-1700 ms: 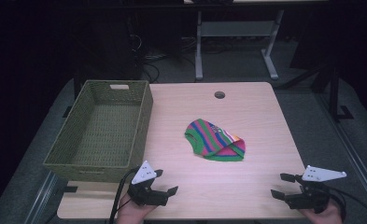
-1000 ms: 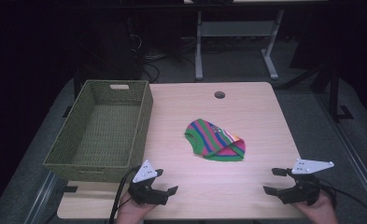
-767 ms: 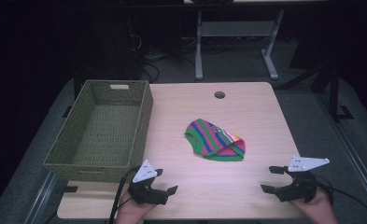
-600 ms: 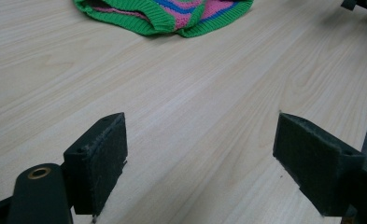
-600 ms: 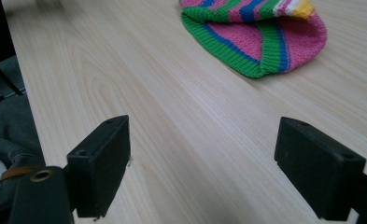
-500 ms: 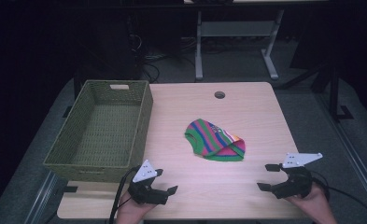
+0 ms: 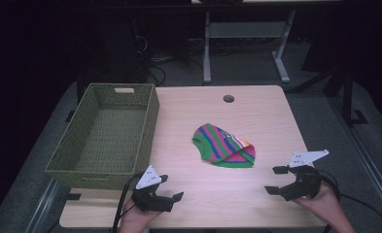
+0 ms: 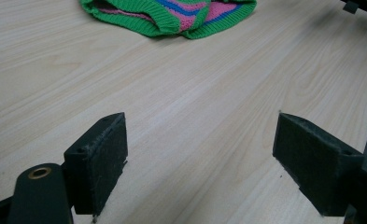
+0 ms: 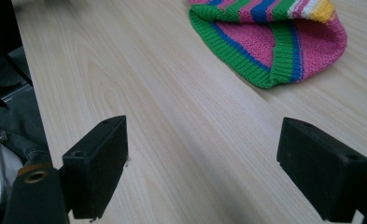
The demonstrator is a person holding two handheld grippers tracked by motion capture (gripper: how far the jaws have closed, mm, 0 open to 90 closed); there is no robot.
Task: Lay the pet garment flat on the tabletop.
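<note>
A pale wooden table (image 7: 188, 111) fills the middle of the frame. At its left sits an empty green woven basket (image 7: 106, 133). A striped knitted hat (image 7: 223, 145) lies flat at centre. Lower left, the left gripper (image 7: 166, 188) rests spread wide; lower right, the right gripper (image 7: 276, 179) gapes too, holding nothing.

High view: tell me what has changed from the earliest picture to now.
The right gripper has come up from the table's near right corner, moving forward and inward toward the striped knit piece, jaws open and holding nothing. The left gripper has kept its place at the near edge, open. The knit piece and the green basket lie as before.
</note>
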